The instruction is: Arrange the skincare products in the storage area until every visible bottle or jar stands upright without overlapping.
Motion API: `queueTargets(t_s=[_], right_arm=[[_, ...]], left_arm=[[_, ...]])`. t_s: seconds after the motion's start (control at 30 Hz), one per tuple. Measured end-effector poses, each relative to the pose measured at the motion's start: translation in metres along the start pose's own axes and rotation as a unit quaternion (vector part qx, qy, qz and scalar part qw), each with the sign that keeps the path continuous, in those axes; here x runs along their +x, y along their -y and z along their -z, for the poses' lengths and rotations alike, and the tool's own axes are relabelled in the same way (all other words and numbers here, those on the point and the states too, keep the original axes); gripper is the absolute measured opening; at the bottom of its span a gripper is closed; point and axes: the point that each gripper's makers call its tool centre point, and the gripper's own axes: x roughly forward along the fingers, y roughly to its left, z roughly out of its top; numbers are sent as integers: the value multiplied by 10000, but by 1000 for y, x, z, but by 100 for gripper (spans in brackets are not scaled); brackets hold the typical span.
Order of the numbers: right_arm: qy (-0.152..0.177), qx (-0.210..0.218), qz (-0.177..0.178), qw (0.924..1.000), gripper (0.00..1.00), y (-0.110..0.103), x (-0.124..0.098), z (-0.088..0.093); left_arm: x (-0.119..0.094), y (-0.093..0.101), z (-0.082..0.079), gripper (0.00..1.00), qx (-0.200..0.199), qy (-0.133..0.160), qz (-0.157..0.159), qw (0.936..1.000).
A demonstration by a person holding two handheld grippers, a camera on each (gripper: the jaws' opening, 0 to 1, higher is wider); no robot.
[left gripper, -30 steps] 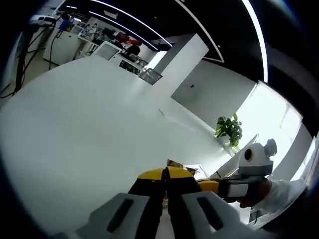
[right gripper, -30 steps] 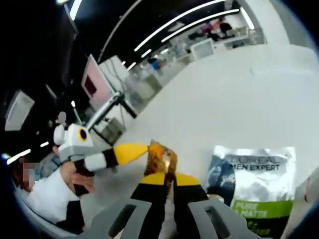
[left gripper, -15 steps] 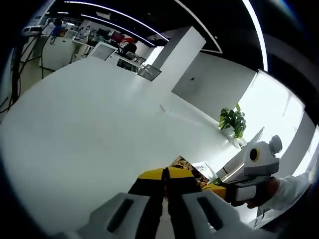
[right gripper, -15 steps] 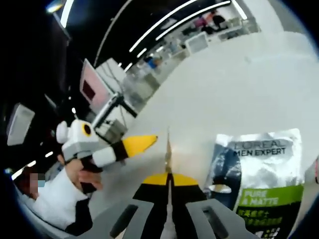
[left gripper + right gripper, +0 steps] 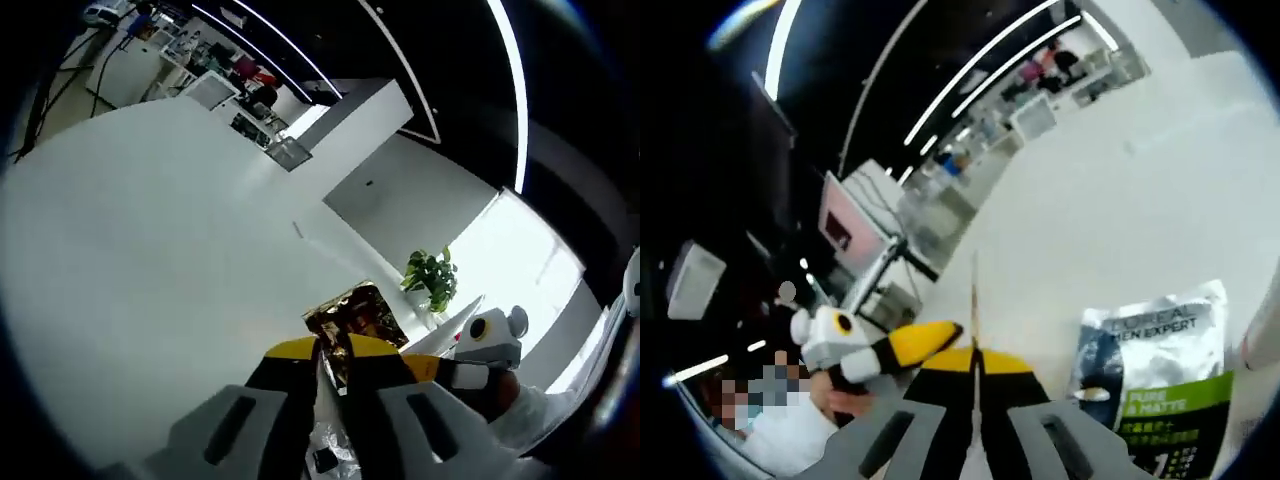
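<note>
In the left gripper view, your left gripper (image 5: 335, 362) has its jaws closed narrow on the lower edge of a crinkled gold-brown sachet (image 5: 350, 315), which rises straight ahead above the white tabletop (image 5: 150, 250). Your right gripper (image 5: 440, 372) sits just beside it, to the right.

In the right gripper view, your right gripper (image 5: 975, 362) pinches the same sachet (image 5: 974, 300), seen edge-on as a thin line, its long axis running along the jaws. The left gripper (image 5: 910, 343) points in from the left. A L'Oreal Men Expert pouch (image 5: 1155, 375) lies flat on the tabletop, to the right.
</note>
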Motion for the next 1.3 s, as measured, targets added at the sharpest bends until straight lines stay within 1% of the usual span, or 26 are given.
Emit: queueTargets(t_s=[0.03,0.07,0.1,0.13,0.17,0.23,0.33,0.47,0.53,0.67,0.77,0.87,0.93,1.0,1.1,1.3], right_arm=[[28,25,-17,10000,0,-2,-2,-2],[70,47,-58,9999,0,-4,-3,-5],[168,143,-168,9996,0,-9,-5,-10],[186,226,-212,9993,0,-12,-6,-11],[174,246,-237,9993,0,-14,-7,-12],[209,113,-243,9994,0,-18,-9,-14],[320,224,-344,9986,0,-24,-12,-19],[365,235,-348,9985,0,-25,-14,-20],[451,250,-342,9981,0,-25,-16,-22],[407,300,-389,9980,0,-26,-15,-20],[424,353,-454,9974,0,-29,-15,-20],[409,345,-483,9974,0,-30,-16,-20],[395,363,-487,9974,0,-30,-17,-19],[400,391,-477,9973,0,-28,-18,-19],[379,441,-490,9971,0,-28,-18,-18],[292,411,-467,9976,0,-27,-16,-14]], left_arm=[[0,8,-4,14,-109,76,201,9997],[0,12,-5,14,-188,96,304,9993],[1,14,-7,16,-294,142,370,9988],[1,15,-7,17,-278,138,382,9988],[1,15,-7,17,-265,145,380,9988],[2,20,-9,17,-306,206,489,9981],[2,30,-11,19,-483,267,716,9959],[2,31,-9,19,-464,248,702,9961],[1,30,-8,20,-486,248,698,9961],[2,41,-8,20,-604,268,934,9934],[2,45,-8,15,-633,268,1004,9926],[2,43,-6,7,-592,241,936,9936],[2,44,-6,6,-644,218,971,9930],[0,46,-8,2,-555,268,983,9932],[0,49,-10,1,-529,311,1008,9930],[0,46,-10,0,-503,298,914,9941]])
